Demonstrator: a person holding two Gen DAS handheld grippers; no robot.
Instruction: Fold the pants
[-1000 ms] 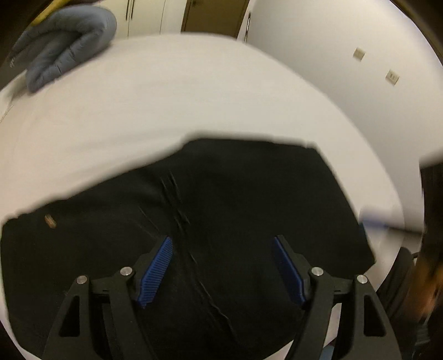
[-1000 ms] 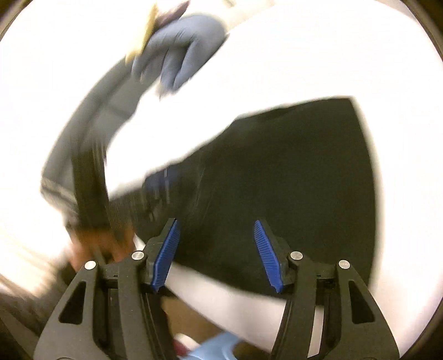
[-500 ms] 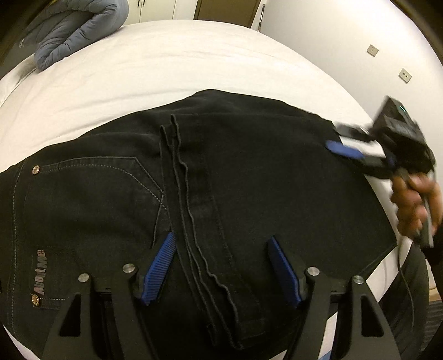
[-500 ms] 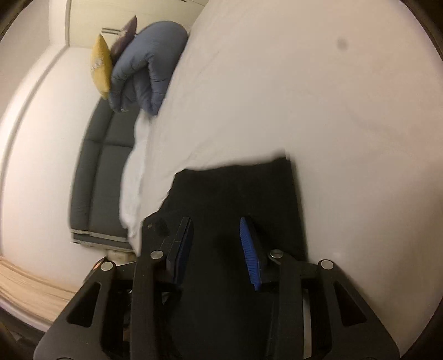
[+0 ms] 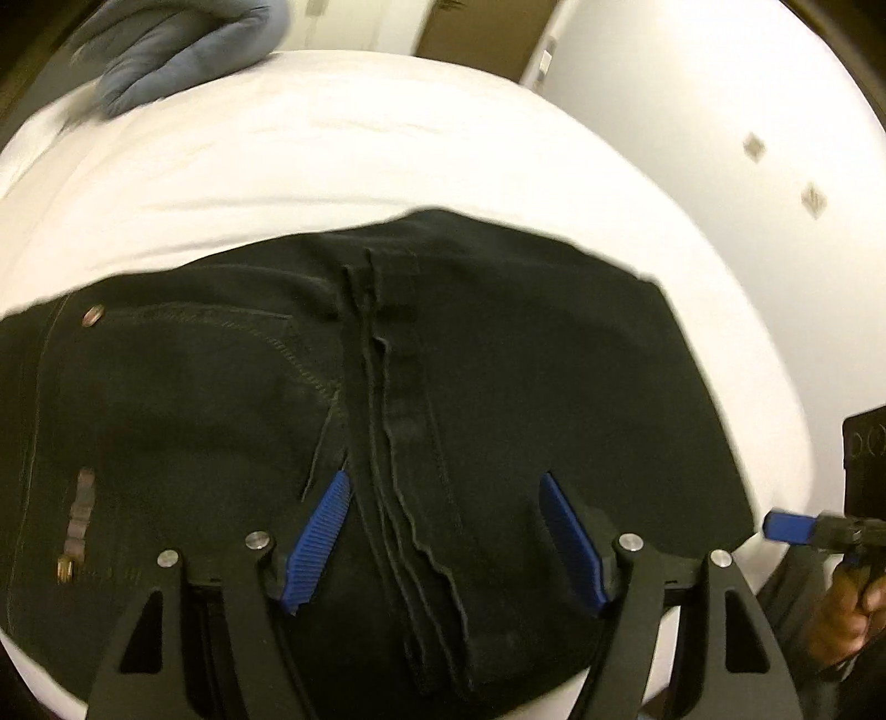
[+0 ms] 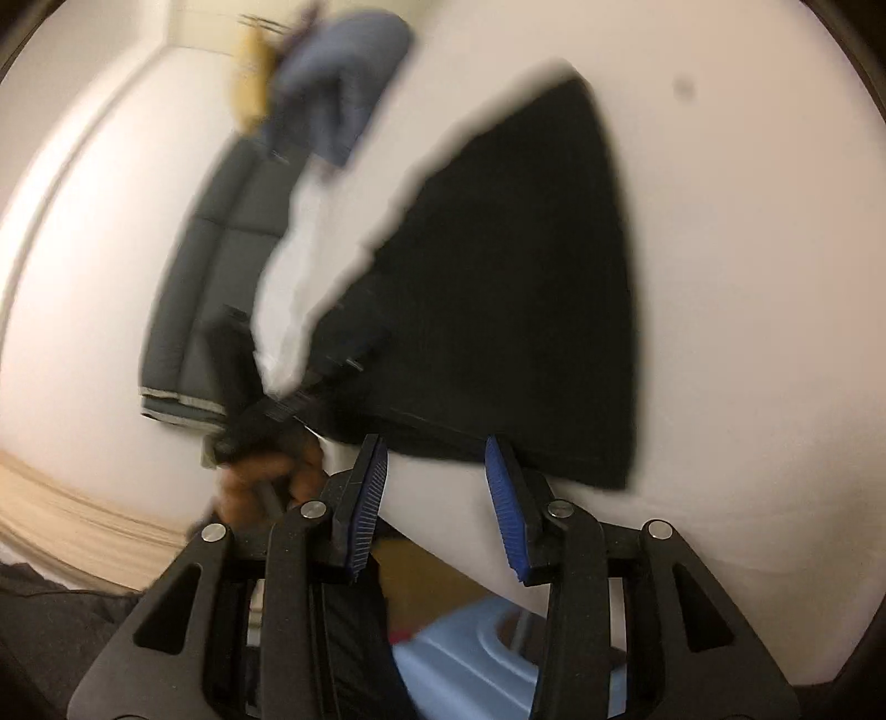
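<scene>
Black jeans lie folded on the white bed, hems stacked down the middle and a back pocket with rivets at left. My left gripper is open and empty just above the hems near the bed's front edge. In the right wrist view the pants show as a dark folded block. My right gripper is open and empty at their near edge. The right gripper's blue tip shows at the far right of the left wrist view. The left hand and gripper appear blurred at left.
A folded grey-blue blanket lies at the bed's far left corner, next to a yellow cushion. A dark grey sofa stands beyond the bed. A light blue bin sits on the floor below the bed edge.
The right gripper has pulled back off the pants toward the bed's near edge and its jaws have opened wider. The left gripper stays open over the hems; its view has shifted slightly.
</scene>
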